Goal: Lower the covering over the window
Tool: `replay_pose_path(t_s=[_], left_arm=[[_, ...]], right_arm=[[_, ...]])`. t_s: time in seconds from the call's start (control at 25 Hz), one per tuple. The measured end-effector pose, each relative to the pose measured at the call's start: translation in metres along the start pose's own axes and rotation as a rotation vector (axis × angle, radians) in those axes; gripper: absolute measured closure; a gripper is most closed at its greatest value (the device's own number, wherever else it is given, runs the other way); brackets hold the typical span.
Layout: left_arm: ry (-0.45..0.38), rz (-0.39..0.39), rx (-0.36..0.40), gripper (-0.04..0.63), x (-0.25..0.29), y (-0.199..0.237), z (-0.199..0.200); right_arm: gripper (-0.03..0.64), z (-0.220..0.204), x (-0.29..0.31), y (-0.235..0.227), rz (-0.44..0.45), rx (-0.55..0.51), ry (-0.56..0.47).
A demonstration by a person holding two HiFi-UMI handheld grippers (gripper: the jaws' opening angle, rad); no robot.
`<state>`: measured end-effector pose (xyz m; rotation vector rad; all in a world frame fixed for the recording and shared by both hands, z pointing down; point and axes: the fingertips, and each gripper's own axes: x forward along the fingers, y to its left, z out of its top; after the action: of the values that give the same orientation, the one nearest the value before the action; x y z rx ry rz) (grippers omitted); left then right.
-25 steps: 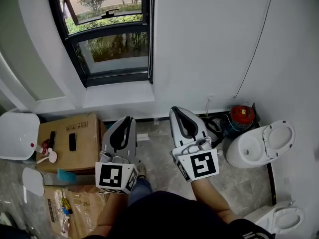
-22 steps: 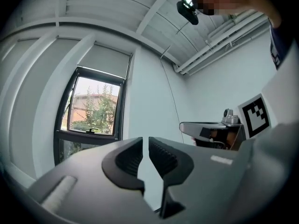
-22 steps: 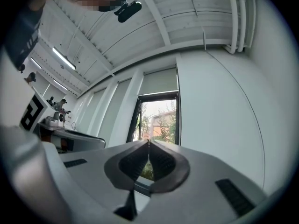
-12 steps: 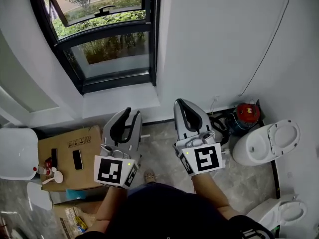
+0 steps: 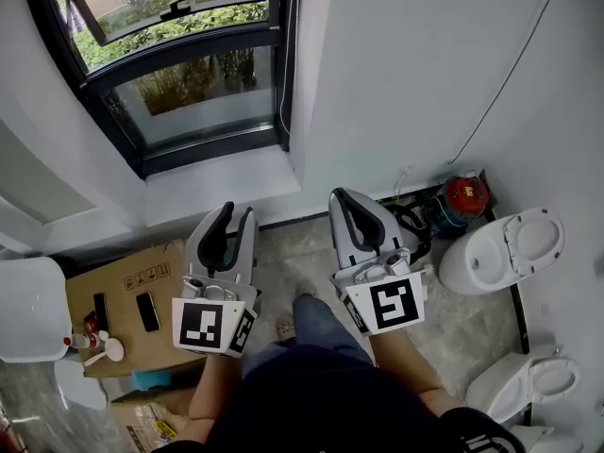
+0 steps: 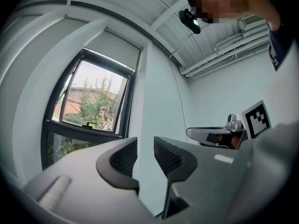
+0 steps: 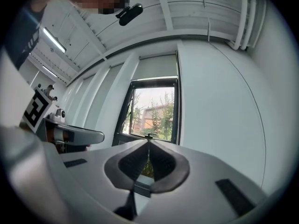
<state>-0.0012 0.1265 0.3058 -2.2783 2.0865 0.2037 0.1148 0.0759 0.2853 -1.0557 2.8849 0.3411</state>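
Note:
The black-framed window (image 5: 179,74) is in the wall ahead, with its grey roller blind (image 6: 120,45) rolled up high at the top (image 7: 156,68). A thin cord (image 5: 282,59) hangs along the window's right frame. Both grippers point level toward the wall below the sill, apart from the window and the cord. My left gripper (image 5: 239,212) is open; its jaws have just been opening, and nothing is between them (image 6: 145,144). My right gripper (image 5: 339,197) is shut with its pads together and holds nothing (image 7: 149,146).
A white sill (image 5: 217,182) juts out under the window. A cardboard box (image 5: 123,286) with two phones lies on the floor at left, beside a white basin (image 5: 24,305). At right stand a red tool (image 5: 462,194) and a toilet (image 5: 500,248).
The left gripper's jaws have gone from shut to open. Both grippers and the person have moved closer to the wall, and the window now sits nearer in view.

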Motion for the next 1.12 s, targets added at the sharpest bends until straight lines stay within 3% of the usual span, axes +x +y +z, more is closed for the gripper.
replay_pose_path(t_s=[0.16, 0.56, 1.12], left_arm=[[0.017, -0.012, -0.025, 0.483, 0.010, 0.011, -0.010], [0.005, -0.019, 0.013, 0.474, 0.052, 0.062, -0.005], [-0.015, -0.120, 0.024, 0.474, 0.210, 0.131, -0.006]], right_arm=[[0.603, -0.011, 0.012, 0.003, 0.010, 0.002, 0.022], [0.603, -0.016, 0.106, 0.005, 0.075, 0.001, -0.006], [0.603, -0.040, 0.260, -0.074, 0.012, -0.006, -0.023]])
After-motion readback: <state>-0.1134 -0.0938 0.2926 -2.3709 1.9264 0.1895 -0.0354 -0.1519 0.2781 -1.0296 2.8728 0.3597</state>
